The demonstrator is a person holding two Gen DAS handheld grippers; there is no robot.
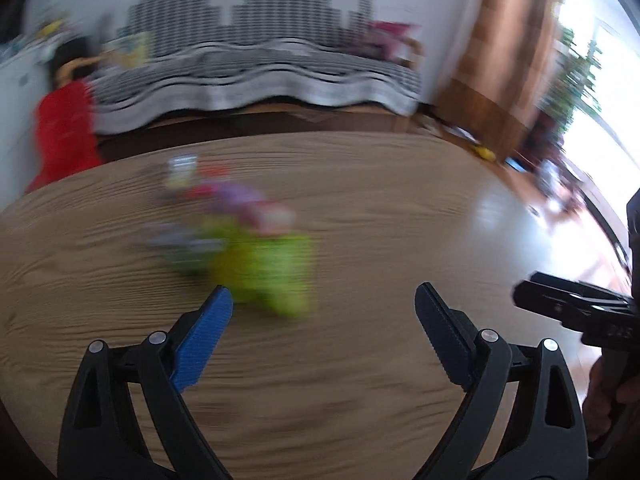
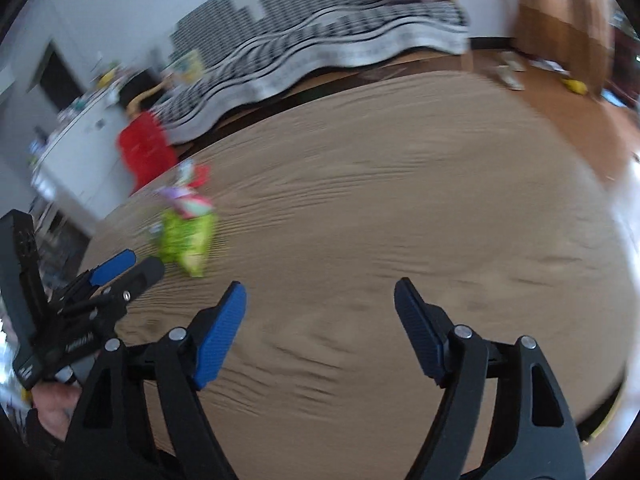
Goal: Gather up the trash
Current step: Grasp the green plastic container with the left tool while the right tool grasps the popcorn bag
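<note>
A blurred heap of trash lies on the wooden table (image 1: 380, 208): a lime-green wrapper (image 1: 268, 272), pink and purple wrappers (image 1: 256, 208) and a small clear packet (image 1: 182, 168) behind. My left gripper (image 1: 324, 300) is open and empty just short of the green wrapper, its left fingertip (image 1: 220, 300) beside it. My right gripper (image 2: 320, 292) is open and empty over bare table, to the right of the heap; the green wrapper (image 2: 186, 240) shows at its left. The left gripper (image 2: 124, 268) appears in the right wrist view, and the right gripper's body (image 1: 576, 308) in the left wrist view.
A sofa with a black-and-white striped cover (image 1: 256, 68) stands behind the table. A person in red (image 1: 64, 132) sits at its left end. A white cabinet (image 2: 76, 140) is at the left, a wooden door (image 1: 504, 40) and a bright window at the right.
</note>
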